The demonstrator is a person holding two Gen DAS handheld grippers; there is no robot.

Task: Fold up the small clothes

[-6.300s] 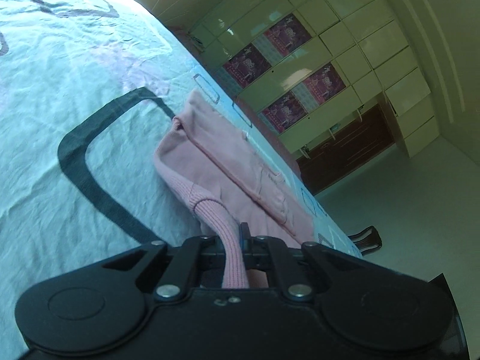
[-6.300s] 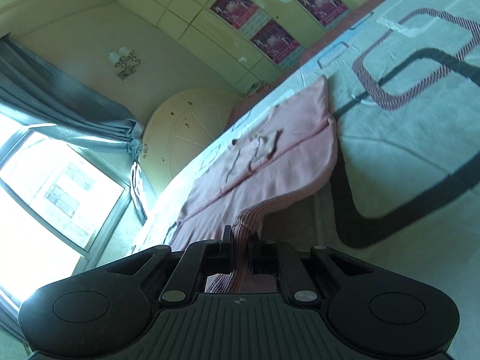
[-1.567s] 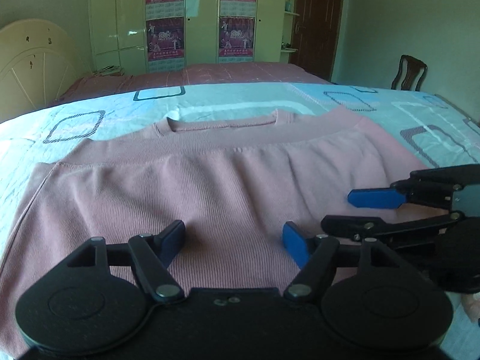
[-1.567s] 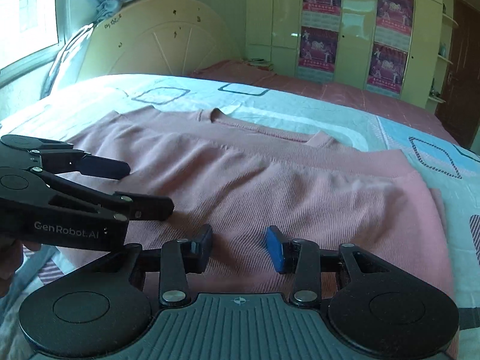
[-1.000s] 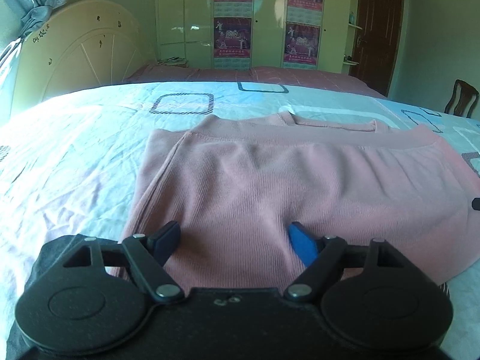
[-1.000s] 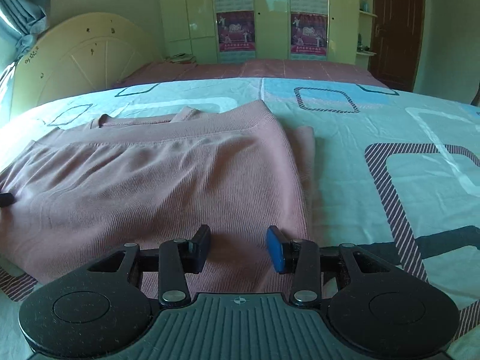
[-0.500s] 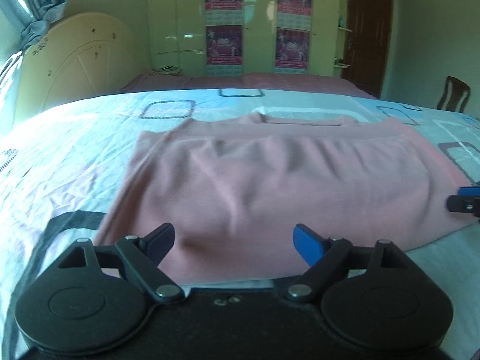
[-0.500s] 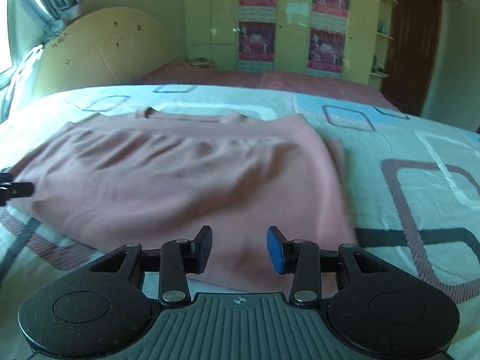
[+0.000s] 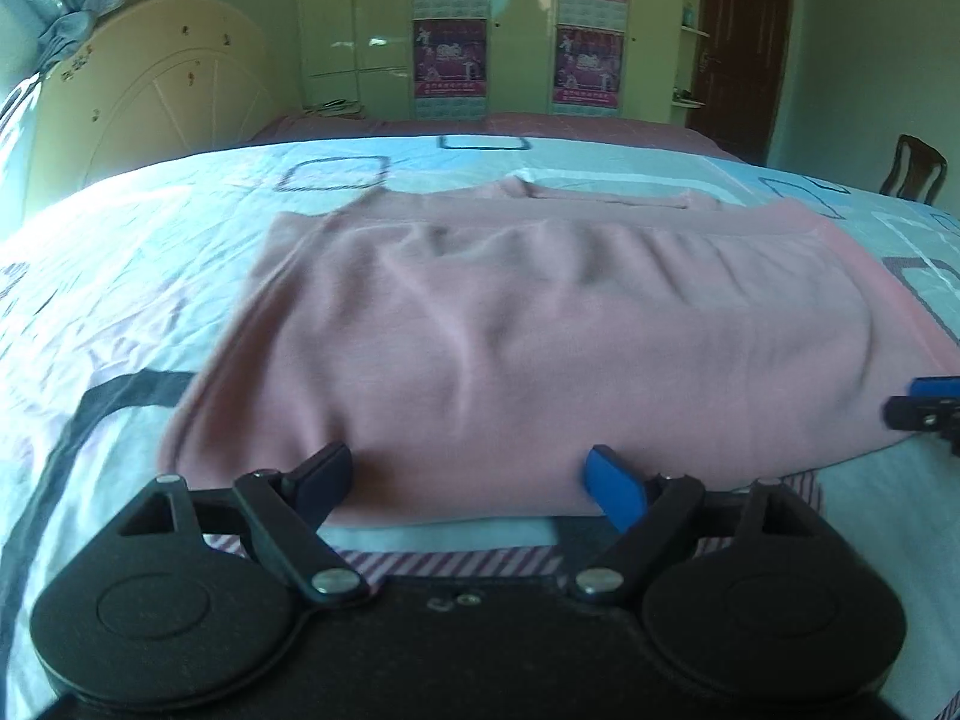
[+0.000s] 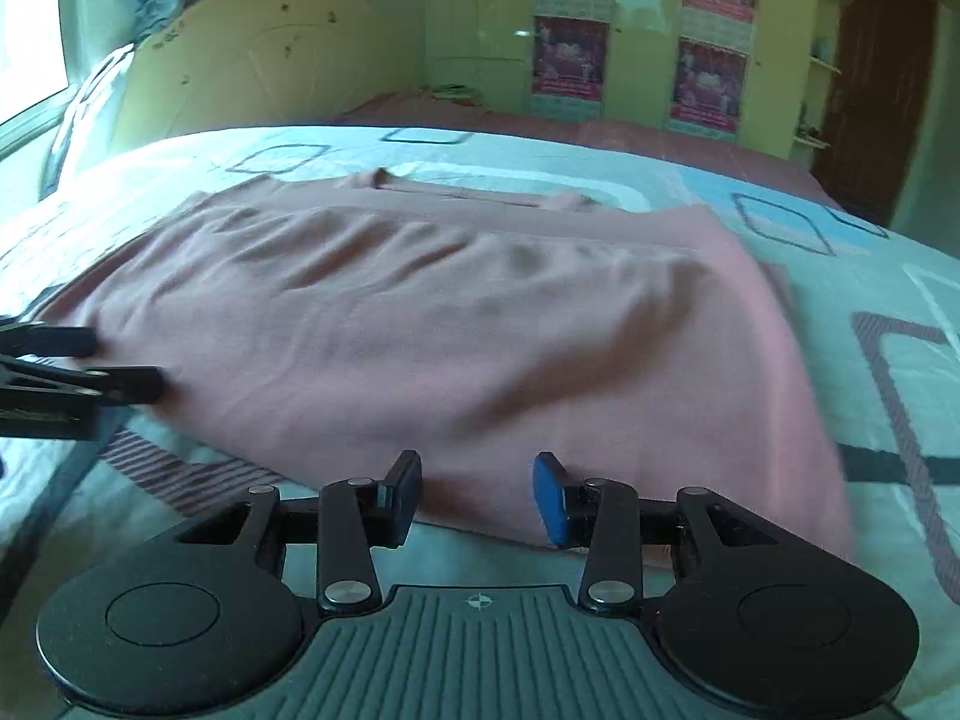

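Observation:
A pink knit sweater lies folded flat on the patterned bedsheet, its neckline at the far side. It also shows in the right wrist view. My left gripper is open and empty at the sweater's near edge, towards its left end. My right gripper is open and empty at the near edge, towards the right end. The right gripper's fingers show at the right rim of the left wrist view. The left gripper's fingers show at the left rim of the right wrist view.
A cream headboard stands at the far left. Wardrobes with posters line the back wall. A dark door and a wooden chair are at the far right. A curtained window is on the left.
Both grippers let go of the sweater's ribbed hem and opened after folding it over. In the last second both drew back towards the near edge.

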